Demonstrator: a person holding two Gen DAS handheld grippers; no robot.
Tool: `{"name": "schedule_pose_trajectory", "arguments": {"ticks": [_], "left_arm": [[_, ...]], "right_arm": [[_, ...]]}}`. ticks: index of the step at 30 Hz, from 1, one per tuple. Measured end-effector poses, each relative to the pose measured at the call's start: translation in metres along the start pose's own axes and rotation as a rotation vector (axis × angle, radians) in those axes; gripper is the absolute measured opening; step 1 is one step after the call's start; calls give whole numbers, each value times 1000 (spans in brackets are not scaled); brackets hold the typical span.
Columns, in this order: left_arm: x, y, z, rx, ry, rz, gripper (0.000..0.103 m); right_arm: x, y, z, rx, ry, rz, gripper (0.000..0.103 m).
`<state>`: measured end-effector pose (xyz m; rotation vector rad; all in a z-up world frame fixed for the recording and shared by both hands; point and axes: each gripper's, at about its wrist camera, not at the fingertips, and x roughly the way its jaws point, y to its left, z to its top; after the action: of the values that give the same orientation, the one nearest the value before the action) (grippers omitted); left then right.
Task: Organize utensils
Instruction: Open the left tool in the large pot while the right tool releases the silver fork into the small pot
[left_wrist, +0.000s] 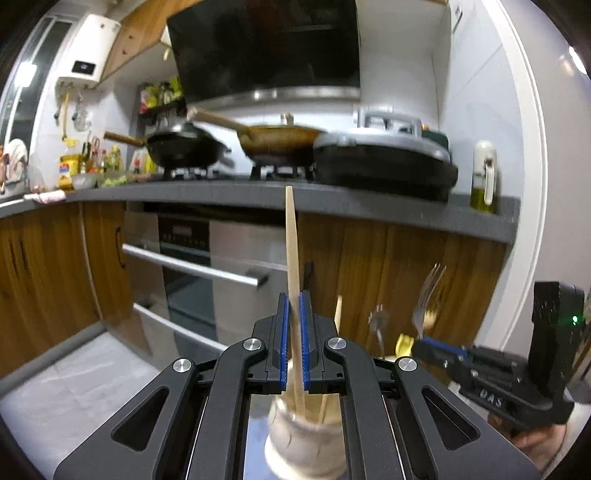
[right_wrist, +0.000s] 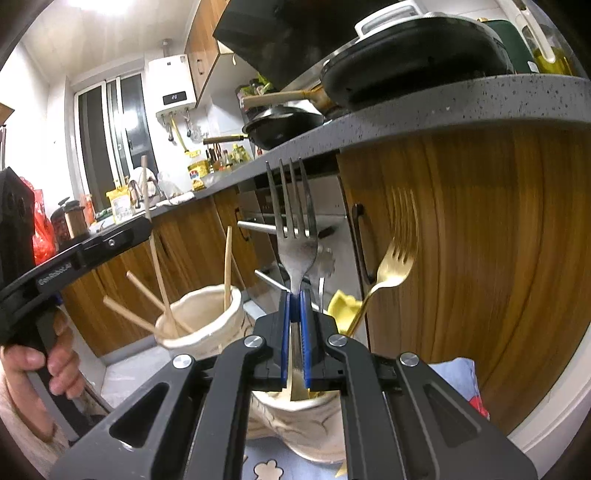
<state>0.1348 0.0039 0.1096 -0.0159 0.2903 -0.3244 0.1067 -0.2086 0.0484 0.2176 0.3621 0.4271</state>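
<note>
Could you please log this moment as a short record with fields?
left tongs: shut on a wooden chopstick, held upright
below left tongs: cream holder with more chopsticks in it
right tongs: shut on a silver fork, tines up
below right tongs: second cream holder with a gold fork
backdrop: grey countertop, wooden cabinets

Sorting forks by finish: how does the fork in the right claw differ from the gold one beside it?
The silver fork is steel-grey and clamped upright in the right claw. The gold fork is brass-coloured, ungripped, and leans to the right. Both point their tines upward.
</note>
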Motion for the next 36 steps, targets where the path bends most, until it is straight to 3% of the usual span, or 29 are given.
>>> {"name": "schedule_pose_trajectory", "arguments": {"ticks": [17, 36], "left_arm": [[0, -5, -30, 0, 132, -22, 6], [-1, -7, -35, 10, 135, -4, 10]], "right_arm": [[3, -6, -11, 22, 83, -45, 5], [9, -13, -16, 51, 122, -59, 5]]}}
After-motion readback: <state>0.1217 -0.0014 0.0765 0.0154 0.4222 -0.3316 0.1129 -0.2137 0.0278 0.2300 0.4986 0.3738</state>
